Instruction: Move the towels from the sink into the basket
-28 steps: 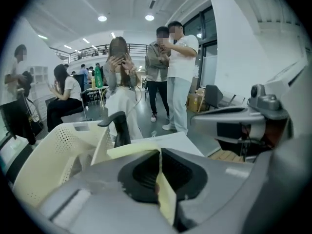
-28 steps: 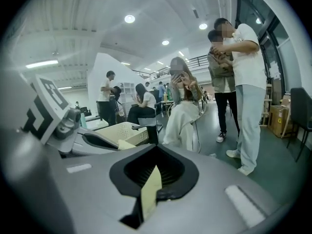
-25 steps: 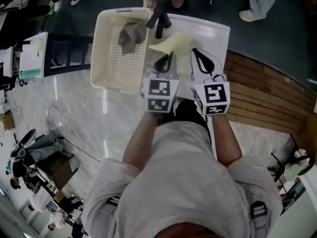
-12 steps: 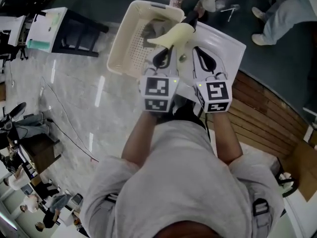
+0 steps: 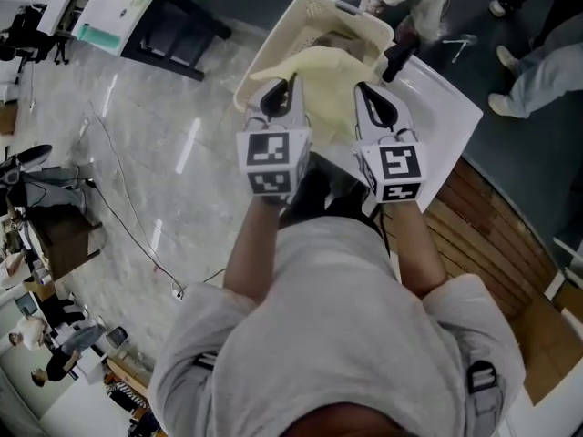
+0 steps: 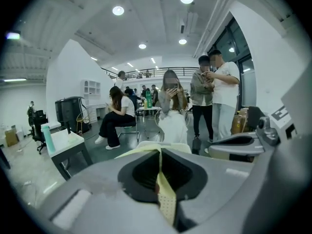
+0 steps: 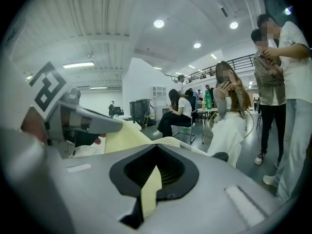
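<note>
A pale yellow towel (image 5: 321, 78) hangs stretched between my two grippers, over the near rim of the cream basket (image 5: 273, 39). My left gripper (image 5: 277, 87) is shut on the towel's left edge, and a strip of the yellow towel (image 6: 165, 195) shows pinched in its jaws. On the towel's right edge my right gripper (image 5: 372, 92) is shut too, with a fold of the yellow towel (image 7: 149, 189) between its jaws. The white sink (image 5: 442, 116) lies to the right, behind the right gripper. The towel hides most of the basket's inside.
A black faucet (image 5: 399, 55) stands at the sink's far edge, just right of the basket. Wooden slats (image 5: 492, 217) lie to the right of the sink. Several people sit and stand beyond the basket. A dark table (image 5: 155, 7) stands far left on the marble floor.
Both grippers have carried the yellow towel left, from over the sink to over the basket, and it now hangs spread wider between them.
</note>
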`<state>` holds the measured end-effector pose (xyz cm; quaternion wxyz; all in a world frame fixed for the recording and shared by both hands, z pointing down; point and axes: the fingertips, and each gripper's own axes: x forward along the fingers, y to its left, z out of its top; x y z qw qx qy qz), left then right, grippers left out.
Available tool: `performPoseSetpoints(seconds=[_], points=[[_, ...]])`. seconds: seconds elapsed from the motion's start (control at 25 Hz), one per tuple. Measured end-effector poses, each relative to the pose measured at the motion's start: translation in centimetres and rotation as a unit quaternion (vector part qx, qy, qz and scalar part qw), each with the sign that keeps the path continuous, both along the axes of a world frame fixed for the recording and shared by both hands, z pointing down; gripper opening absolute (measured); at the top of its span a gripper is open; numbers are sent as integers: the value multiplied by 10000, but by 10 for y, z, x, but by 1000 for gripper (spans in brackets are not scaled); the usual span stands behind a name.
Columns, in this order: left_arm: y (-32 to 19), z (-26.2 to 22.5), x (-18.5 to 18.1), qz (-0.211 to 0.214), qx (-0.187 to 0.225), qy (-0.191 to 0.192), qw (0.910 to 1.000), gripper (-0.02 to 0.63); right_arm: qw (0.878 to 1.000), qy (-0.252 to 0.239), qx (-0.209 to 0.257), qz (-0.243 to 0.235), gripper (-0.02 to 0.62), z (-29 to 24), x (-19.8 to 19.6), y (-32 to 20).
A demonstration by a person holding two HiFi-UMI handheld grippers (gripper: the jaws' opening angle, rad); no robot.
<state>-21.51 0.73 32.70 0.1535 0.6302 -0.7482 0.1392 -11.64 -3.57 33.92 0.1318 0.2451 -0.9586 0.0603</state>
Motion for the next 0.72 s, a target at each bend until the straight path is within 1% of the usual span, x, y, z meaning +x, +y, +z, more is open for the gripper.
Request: performPoseSetpoints(seconds=[0.28,0.4,0.52,0.72], points=[[25,-9,-52,-486,62,-100,9987,23,9995,-10,6,-326,6,-1,-44,13],[28,-14,-68,-595,71,-117,9981,23,9992,-21,9,-402,6,-5,-60,14],[25,-11,-69,-543,41,-74,9985,23,9990,-7,11,-439,6,-6,-67,13],[9,11,-52,-268,-137,96,9995,23,9994,63,-46,-341,6,2,-65,4]])
